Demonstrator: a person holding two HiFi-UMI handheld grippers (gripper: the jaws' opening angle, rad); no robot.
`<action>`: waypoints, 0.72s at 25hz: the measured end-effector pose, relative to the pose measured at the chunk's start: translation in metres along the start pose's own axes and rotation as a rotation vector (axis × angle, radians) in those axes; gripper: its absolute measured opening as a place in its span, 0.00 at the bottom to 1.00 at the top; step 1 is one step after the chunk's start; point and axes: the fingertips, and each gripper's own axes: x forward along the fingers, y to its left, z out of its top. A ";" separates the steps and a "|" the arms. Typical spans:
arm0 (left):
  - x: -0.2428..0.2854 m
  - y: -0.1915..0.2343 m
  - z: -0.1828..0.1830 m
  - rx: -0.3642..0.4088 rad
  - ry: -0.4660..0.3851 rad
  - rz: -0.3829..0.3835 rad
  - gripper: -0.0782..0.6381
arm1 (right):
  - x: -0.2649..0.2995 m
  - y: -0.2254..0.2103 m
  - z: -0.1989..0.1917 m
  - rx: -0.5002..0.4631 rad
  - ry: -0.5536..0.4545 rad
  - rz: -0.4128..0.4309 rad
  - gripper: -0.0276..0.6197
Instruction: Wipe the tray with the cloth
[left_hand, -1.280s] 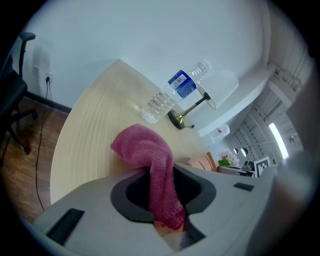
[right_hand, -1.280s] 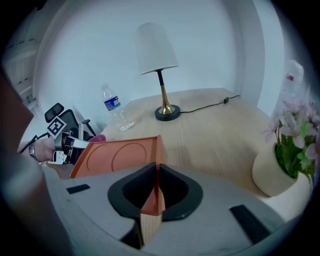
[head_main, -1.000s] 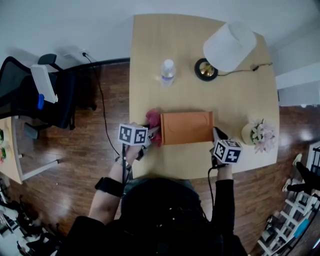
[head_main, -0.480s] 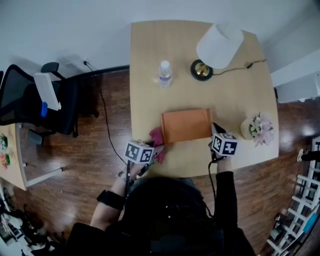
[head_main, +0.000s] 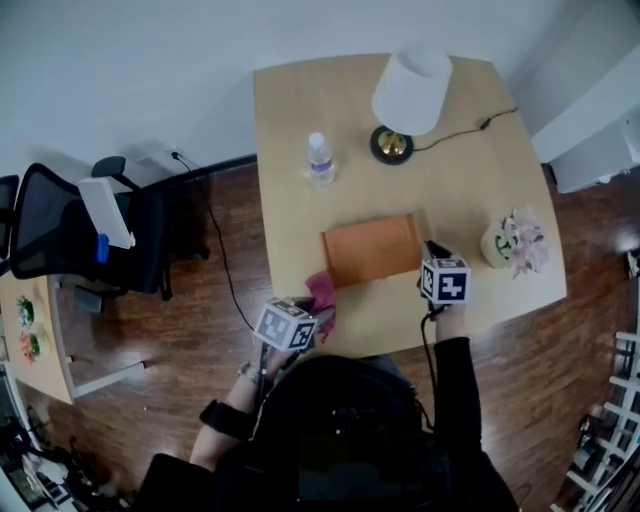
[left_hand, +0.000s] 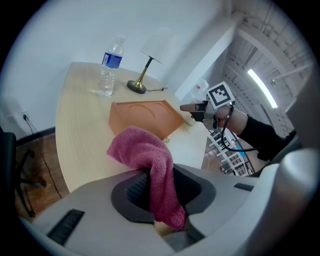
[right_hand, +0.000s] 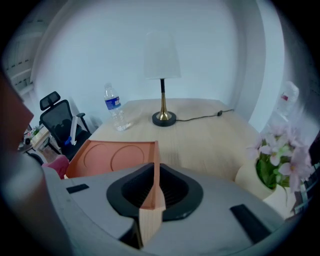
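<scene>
the tray (head_main: 372, 250) lies flat on the table (head_main: 290, 130), with its long sides running left to right, in the near half of the top. the right gripper (right_hand: 151, 192) sits at the tray's right short edge. its jaws have just been opening a little, the thin right wall of the tray stands between them, and the pads look to lie against it on both sides. the left gripper (left_hand: 161, 194) is closed tight on the pink cloth (left_hand: 142, 150), which bulges out past the jaws. this gripper and the cloth are off the tray, just beside its near left corner, close to the near edge of the table. i cannot tell if the cloth touches the wood.

a strip of bare wood runs between the tray's left edge and the table's left edge. a wider bare band lies on the far side of the tray, before the bottle (head_main: 319, 160) and the lamp (head_main: 410, 95). the flower pot (head_main: 513, 243) stands near the right edge of the table, apart from the tray, with the right gripper between them.
</scene>
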 end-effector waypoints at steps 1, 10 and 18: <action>-0.005 -0.001 0.005 0.021 -0.008 0.009 0.25 | -0.012 0.001 0.002 -0.003 -0.022 -0.029 0.12; -0.026 0.038 0.081 0.150 -0.060 0.104 0.25 | -0.036 0.099 -0.090 0.059 0.080 0.152 0.20; -0.010 0.091 0.154 0.439 0.154 0.142 0.25 | 0.000 0.122 -0.118 -0.002 0.161 0.163 0.22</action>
